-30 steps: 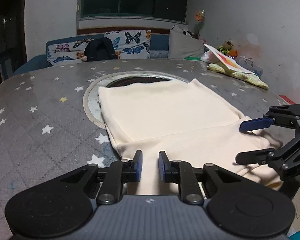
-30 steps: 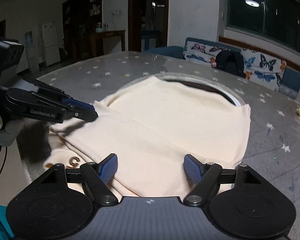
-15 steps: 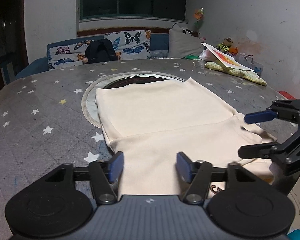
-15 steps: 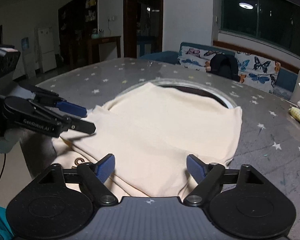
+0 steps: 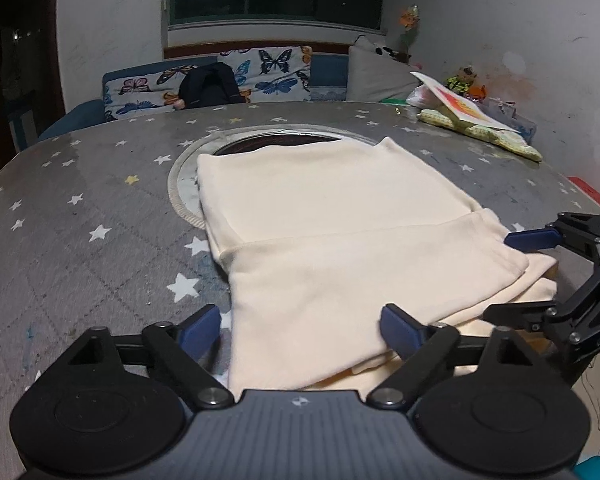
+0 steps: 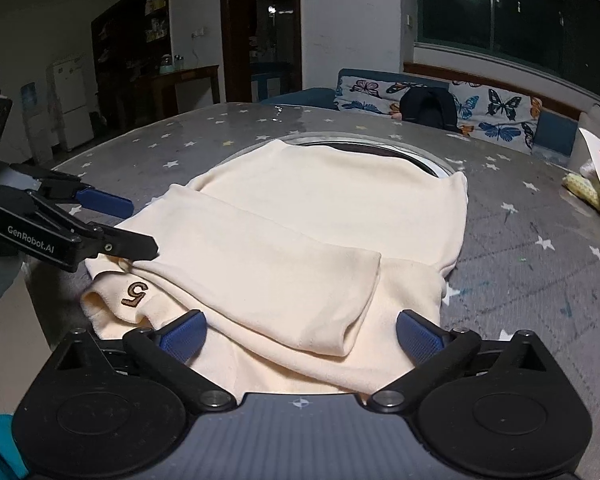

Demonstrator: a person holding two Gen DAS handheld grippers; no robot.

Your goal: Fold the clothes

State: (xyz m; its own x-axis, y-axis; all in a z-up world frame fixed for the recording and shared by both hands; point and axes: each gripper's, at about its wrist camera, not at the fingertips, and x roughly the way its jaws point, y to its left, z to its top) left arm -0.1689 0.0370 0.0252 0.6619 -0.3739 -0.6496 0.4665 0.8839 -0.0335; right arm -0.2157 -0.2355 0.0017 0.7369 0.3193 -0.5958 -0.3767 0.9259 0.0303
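A cream garment (image 6: 308, 236) lay folded on the star-patterned bench (image 6: 540, 264), a brown "5" (image 6: 135, 294) stitched near its left corner. The right gripper (image 6: 300, 338) hung over its near edge, blue pads spread wide apart. At left, the left gripper (image 6: 138, 226) stood parted beside the cloth's corner.
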